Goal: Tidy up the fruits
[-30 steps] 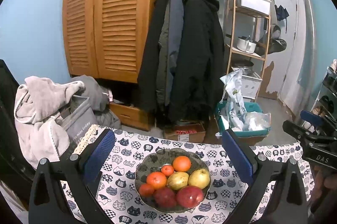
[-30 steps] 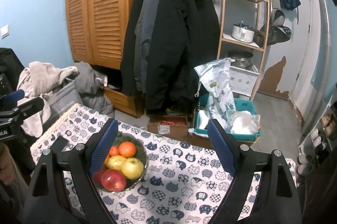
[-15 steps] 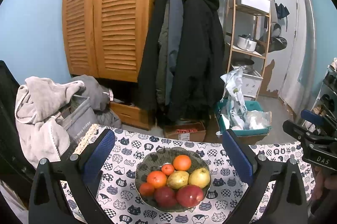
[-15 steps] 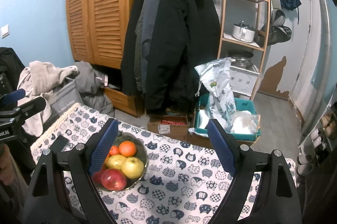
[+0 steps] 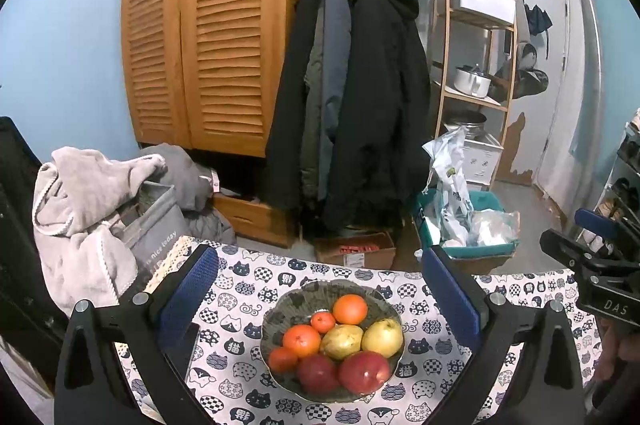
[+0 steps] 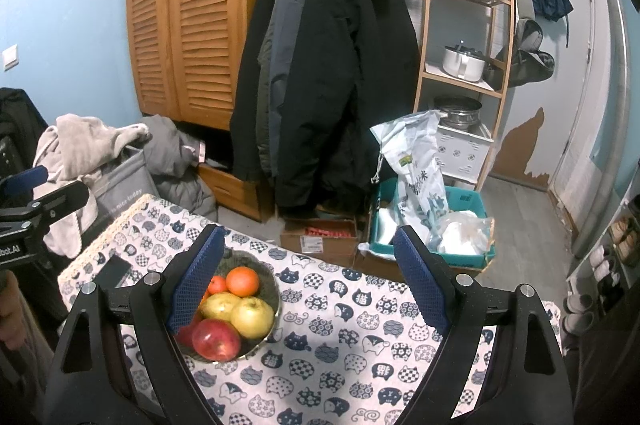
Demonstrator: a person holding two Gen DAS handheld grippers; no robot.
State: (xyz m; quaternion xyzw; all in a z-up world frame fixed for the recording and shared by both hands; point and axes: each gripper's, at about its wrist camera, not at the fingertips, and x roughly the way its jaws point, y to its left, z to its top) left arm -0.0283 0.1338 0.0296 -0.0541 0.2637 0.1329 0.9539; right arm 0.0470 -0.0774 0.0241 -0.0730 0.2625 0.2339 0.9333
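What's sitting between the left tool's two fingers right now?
The bowl of fruit on the cat-print tablecloth, framed between the open left tool in the left wrist view.

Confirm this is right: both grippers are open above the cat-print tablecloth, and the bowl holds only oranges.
Not only oranges. The left wrist view shows the bowl also holding red apples and yellow-green fruits. Left gripper and right gripper are open above the tablecloth.

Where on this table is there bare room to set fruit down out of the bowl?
The widest free patch is the tablecloth right of the bowl, running to the table's right edge. A narrower strip lies between the bowl and the far edge. The left side is tighter: a dark phone lies there. The bowl itself is crowded with fruit.
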